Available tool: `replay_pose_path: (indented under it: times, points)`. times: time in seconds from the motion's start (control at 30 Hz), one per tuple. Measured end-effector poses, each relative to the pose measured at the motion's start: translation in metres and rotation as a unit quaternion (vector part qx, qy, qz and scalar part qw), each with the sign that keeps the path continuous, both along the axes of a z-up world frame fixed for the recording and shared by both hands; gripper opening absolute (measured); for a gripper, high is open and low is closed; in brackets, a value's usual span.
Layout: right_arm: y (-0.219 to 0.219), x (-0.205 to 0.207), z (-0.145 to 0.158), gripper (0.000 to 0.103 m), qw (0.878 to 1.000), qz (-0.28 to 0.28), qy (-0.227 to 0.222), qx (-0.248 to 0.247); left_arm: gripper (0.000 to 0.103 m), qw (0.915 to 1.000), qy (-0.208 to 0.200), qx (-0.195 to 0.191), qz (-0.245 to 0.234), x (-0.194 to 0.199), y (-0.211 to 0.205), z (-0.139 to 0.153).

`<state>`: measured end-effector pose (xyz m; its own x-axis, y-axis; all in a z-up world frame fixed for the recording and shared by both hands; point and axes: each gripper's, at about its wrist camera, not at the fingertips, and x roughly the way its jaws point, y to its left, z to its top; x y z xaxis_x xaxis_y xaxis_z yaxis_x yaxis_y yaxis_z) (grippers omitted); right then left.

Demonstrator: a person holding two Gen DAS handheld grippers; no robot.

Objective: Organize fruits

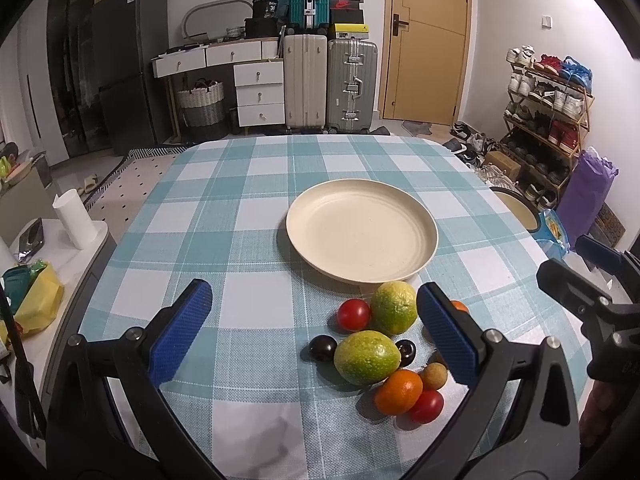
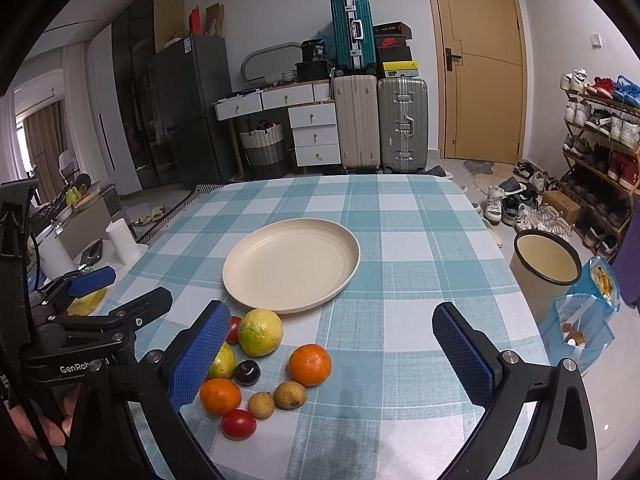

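Both the left gripper point(image 1: 316, 336) and right gripper point(image 2: 332, 354) are wide open, holding nothing. The orange point(image 2: 310, 364), at 6 o'clock of the empty plate point(image 2: 256, 300), looks firm, round and likely to roll; grip it across its middle.

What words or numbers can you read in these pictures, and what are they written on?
"GenRob", the rest hidden: on the left claw, on its black body.
"36": on the black bag on the dresser; the left wrist view shows it less clearly.
Too small or blurred: print on the shoe boxes, the fridge sticker, the snack bag.
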<state>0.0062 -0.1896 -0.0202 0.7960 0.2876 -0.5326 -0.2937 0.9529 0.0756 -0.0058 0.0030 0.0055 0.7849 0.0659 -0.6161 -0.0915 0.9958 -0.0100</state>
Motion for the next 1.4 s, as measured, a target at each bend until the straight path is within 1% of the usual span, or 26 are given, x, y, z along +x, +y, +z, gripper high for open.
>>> replay_pose_path:
  times: [0.4, 0.87, 0.97, 1.07, 1.17, 1.33, 1.4]
  points:
    - [0.002, 0.002, -0.002, 0.103, 1.000, 0.002, 0.004, -0.002, 0.102, 0.9999, 0.003, -0.006, 0.008, 0.002, 0.005, -0.010]
    - [0.002, 0.002, -0.005, 0.103, 1.000, 0.003, 0.005, 0.000, 0.102, 0.9998, 0.007, -0.015, 0.008, 0.004, 0.007, -0.012]
    - [0.002, 0.002, -0.006, 0.103, 1.000, 0.002, 0.006, 0.000, 0.102, 0.9996, 0.011, -0.025, 0.007, 0.008, 0.012, -0.014]
    - [0.001, 0.002, -0.007, 0.103, 1.000, 0.003, 0.007, 0.000, 0.102, 0.9988, 0.014, -0.047, 0.003, 0.011, 0.018, -0.015]
    - [0.000, 0.005, -0.011, 0.103, 1.000, 0.003, 0.011, 0.001, 0.102, 0.9985, 0.021, -0.051, 0.001, 0.017, 0.024, -0.016]
    - [-0.003, 0.010, -0.017, 0.103, 1.000, 0.003, 0.019, 0.002, 0.102, 0.9970, 0.033, -0.069, -0.014, 0.022, 0.027, -0.023]
    - [-0.005, 0.013, -0.018, 0.103, 1.000, 0.002, 0.021, 0.003, 0.102, 0.9957, 0.042, -0.079, -0.023, 0.023, 0.026, -0.031]
